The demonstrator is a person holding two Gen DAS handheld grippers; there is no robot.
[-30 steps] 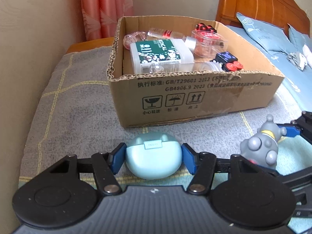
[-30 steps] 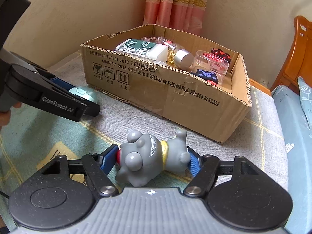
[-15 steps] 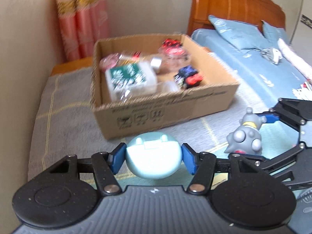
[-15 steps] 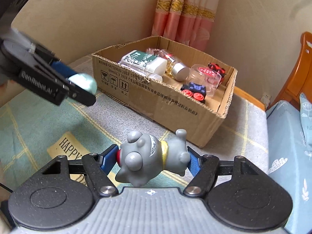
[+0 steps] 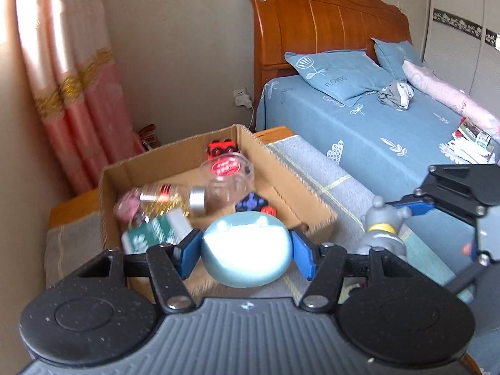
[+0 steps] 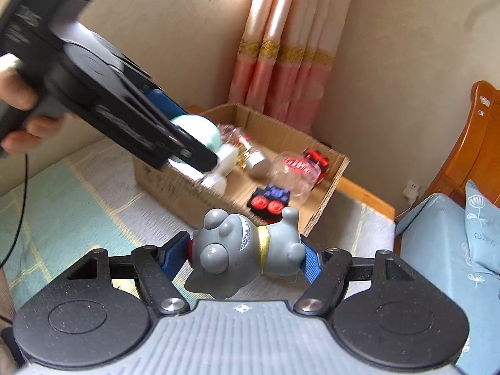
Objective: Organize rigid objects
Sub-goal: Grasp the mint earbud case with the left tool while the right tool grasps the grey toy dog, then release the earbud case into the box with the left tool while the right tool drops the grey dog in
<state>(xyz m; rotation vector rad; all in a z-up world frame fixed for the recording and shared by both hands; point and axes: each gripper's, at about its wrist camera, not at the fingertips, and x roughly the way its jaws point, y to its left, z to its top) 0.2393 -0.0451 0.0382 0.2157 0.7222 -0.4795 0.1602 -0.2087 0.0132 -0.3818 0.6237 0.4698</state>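
My left gripper [image 5: 245, 251] is shut on a round pale-teal case [image 5: 245, 248], held in the air over the near wall of an open cardboard box [image 5: 300, 193]. That case [image 6: 197, 131] and gripper also show in the right wrist view, above the box's left end. My right gripper [image 6: 247, 257] is shut on a grey toy figure [image 6: 247, 250] with a yellow collar, lying sideways between the blue pads, short of the box [image 6: 339, 168]. The figure [image 5: 381, 228] appears at the right of the left wrist view. Inside the box lie a clear bottle [image 5: 165, 197], a plastic jar [image 5: 228, 175], a green-labelled container [image 5: 156, 234] and toy cars [image 6: 272, 200].
The box stands on a grey and teal blanket [image 6: 78, 193] over a low surface. A bed with blue sheets [image 5: 375, 134] and a wooden headboard [image 5: 328, 25] lies to the right. Pink curtains [image 5: 72, 93] hang behind the box. A hand [image 6: 18, 106] grips the left tool.
Both grippers have risen with their objects still held. The left one has moved toward and over the box and rolled, so the box now sits lower in both views.
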